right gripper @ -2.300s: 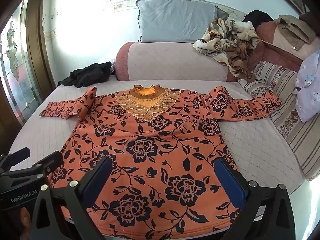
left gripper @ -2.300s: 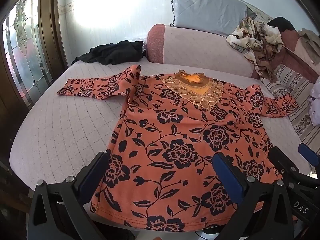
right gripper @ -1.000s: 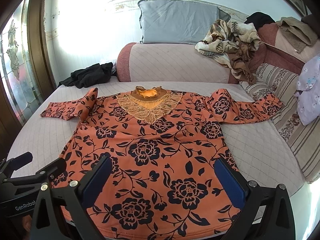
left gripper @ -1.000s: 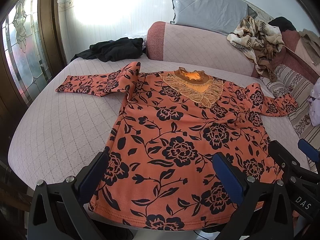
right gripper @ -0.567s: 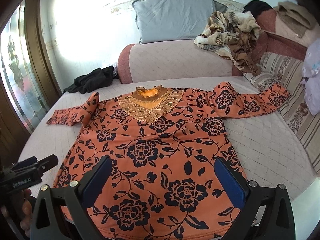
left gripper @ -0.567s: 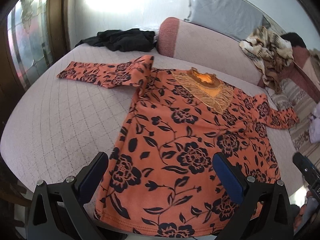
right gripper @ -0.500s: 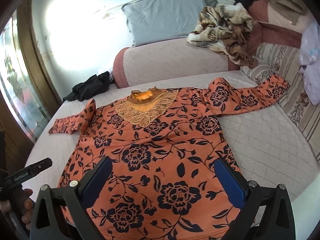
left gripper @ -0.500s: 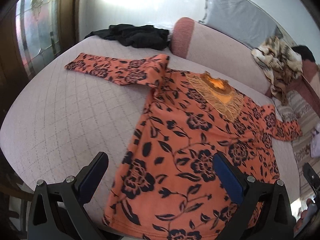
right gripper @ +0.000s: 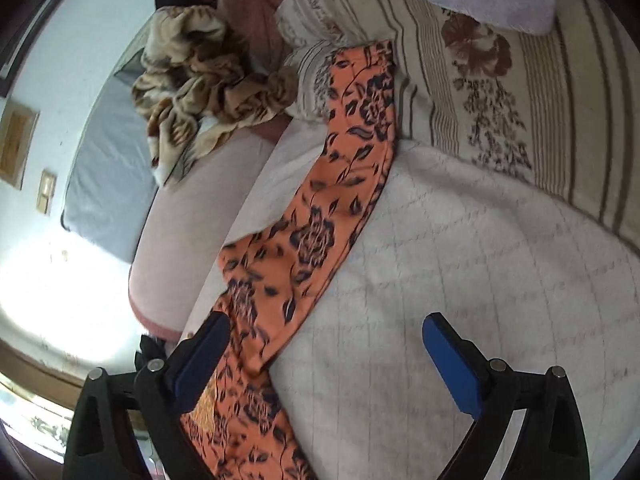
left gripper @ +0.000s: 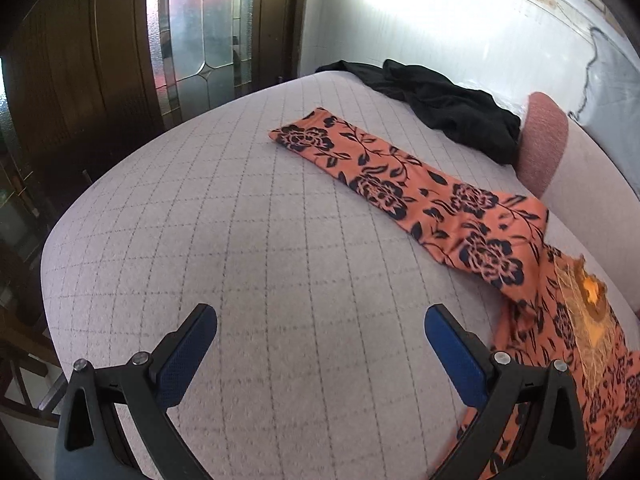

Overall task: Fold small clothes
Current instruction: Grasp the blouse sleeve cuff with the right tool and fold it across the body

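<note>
The orange floral top lies spread on the bed, sleeves out toward opposite edges. Both the left hand-held gripper and right hand-held gripper hover wide open and empty; likely the sleeve fold comes first, each needing a cuff pinch.

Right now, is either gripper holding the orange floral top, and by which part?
Nothing is held. The left gripper and right gripper are both open above the bed, near the top's sleeves.
</note>
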`<state>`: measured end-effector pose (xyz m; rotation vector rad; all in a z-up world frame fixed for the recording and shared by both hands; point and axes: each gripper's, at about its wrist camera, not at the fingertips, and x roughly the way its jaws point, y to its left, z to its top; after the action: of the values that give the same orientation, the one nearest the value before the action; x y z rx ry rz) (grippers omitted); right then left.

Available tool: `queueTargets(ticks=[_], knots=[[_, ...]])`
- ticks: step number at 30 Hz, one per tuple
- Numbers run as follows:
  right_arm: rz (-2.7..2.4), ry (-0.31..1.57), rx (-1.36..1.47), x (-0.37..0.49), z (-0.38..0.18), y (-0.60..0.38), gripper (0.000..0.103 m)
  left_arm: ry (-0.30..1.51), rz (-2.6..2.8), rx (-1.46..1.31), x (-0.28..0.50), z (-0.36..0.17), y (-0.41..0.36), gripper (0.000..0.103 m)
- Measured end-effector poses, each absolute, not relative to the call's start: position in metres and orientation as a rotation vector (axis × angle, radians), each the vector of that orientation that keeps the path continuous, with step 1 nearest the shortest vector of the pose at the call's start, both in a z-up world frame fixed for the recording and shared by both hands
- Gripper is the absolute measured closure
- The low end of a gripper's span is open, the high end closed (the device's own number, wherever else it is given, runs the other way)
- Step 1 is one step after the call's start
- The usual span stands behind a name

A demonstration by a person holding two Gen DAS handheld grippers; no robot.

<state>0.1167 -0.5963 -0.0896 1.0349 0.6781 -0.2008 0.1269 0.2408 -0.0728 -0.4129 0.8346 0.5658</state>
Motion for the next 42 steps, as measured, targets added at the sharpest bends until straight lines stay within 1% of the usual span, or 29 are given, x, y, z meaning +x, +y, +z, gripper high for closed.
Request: queueTargets(ticks=[3,6,11,15,16,17,18,19,20,22,24,26,28,30,32,34,36,37,39,40,41,42], knots=[[-0.276,0.647,1.030,0.151,-0.093,-0.631,0.021,0.888,0.604,-0.387,0.144,-0.095,0.247,0.000],[-0.338,0.649,1.000,0.185,-0.099,-0.657,0.039,0.966,0.614,-0.426,0.149,-0.119,0.254,0.000],[-0.431,0.664,0.968,0.227,-0.116,-0.681,0.040,0.949,0.631,-0.459,0.149,-0.122,0.261,0.000],[-0.467,0.678,0.957,0.251,-0.130,-0.685,0.040,0.965,0.651,-0.418,0.155,-0.125,0.259,0.000],[-0.480,0.675,0.953,0.254,-0.132,-0.687,0.041,0.969,0.655,-0.407,0.156,-0.126,0.257,0.000],[-0.489,0.673,0.949,0.257,-0.133,-0.687,0.045,0.972,0.656,-0.399,0.156,-0.126,0.257,0.000],[-0.494,0.676,0.945,0.260,-0.133,-0.689,0.064,0.973,0.657,-0.396,0.157,-0.126,0.257,0.000],[-0.502,0.691,0.935,0.264,-0.134,-0.690,0.092,0.973,0.657,-0.397,0.157,-0.126,0.257,0.000],[-0.514,0.704,0.907,0.267,-0.131,-0.690,0.097,0.971,0.657,-0.401,0.157,-0.126,0.258,0.000],[-0.516,0.686,0.836,0.272,-0.116,-0.684,0.098,0.964,0.653,-0.421,0.156,-0.124,0.260,0.000],[-0.510,0.650,0.747,0.273,-0.085,-0.672,0.098,0.952,0.646,-0.451,0.154,-0.123,0.263,0.000],[-0.489,0.602,0.655,0.276,-0.047,-0.655,0.098,0.944,0.632,-0.480,0.151,-0.121,0.265,0.000],[-0.441,0.530,0.542,0.278,0.003,-0.624,0.098,0.929,0.614,-0.522,0.146,-0.119,0.269,0.000],[-0.367,0.457,0.412,0.278,0.052,-0.576,0.098,0.912,0.598,-0.571,0.142,-0.117,0.273,0.000],[-0.260,0.384,0.281,0.272,0.094,-0.507,0.098,0.900,0.587,-0.605,0.140,-0.116,0.276,0.000],[-0.148,0.346,0.161,0.266,0.114,-0.431,0.098,0.896,0.577,-0.626,0.137,-0.115,0.277,0.000],[-0.015,0.333,0.063,0.259,0.115,-0.347,0.098,0.895,0.567,-0.636,0.136,-0.114,0.278,0.000],[0.051,0.338,0.026,0.256,0.107,-0.304,0.098,0.896,0.562,-0.637,0.135,-0.114,0.279,0.000],[0.158,0.367,-0.020,0.254,0.076,-0.230,0.096,0.898,0.554,-0.638,0.135,-0.115,0.278,0.000],[0.215,0.422,-0.024,0.259,0.051,-0.196,0.096,0.899,0.552,-0.638,0.135,-0.115,0.279,0.000],[0.271,0.511,-0.013,0.265,0.019,-0.164,0.092,0.900,0.552,-0.638,0.135,-0.115,0.279,0.000],[0.315,0.595,-0.010,0.271,-0.011,-0.141,0.082,0.902,0.552,-0.636,0.135,-0.116,0.279,0.000]])
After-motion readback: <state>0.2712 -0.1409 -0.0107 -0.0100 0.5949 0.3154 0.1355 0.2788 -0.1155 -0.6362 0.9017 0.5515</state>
